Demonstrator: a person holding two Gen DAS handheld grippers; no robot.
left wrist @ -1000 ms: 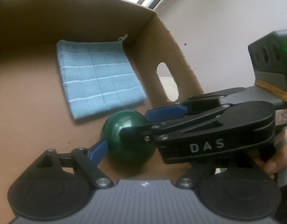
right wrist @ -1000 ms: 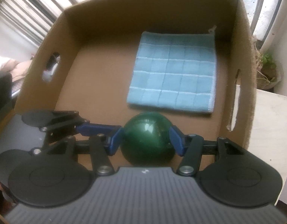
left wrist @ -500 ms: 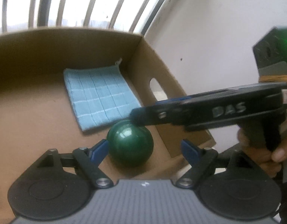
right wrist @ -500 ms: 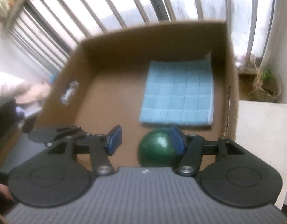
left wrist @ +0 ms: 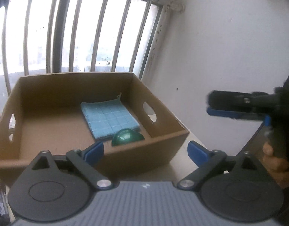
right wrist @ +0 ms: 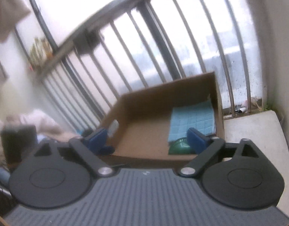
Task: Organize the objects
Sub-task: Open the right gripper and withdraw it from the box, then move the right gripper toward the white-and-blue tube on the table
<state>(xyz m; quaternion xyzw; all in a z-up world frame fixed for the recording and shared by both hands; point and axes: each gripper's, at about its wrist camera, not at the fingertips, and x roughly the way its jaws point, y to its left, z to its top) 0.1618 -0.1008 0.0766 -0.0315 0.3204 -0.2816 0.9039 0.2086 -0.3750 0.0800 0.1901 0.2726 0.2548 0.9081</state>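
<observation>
Green ball (left wrist: 127,137) lies inside the cardboard box (left wrist: 159,143), touching the near edge of the blue cloth (left wrist: 109,120), ahead of the left gripper (left wrist: 145,150) and below it. This gripper is spread wide and holds nothing. The right gripper (right wrist: 147,138) is also wide and empty; the ball sits just beyond its right finger.

Ball and cloth in my box

A shiny green ball (left wrist: 127,137) sat in the cardboard box (left wrist: 163,143), low and centre in my left view, touching the near edge of a folded light-blue checked cloth (left wrist: 109,119) that lay flat against the box's right wall.
</observation>
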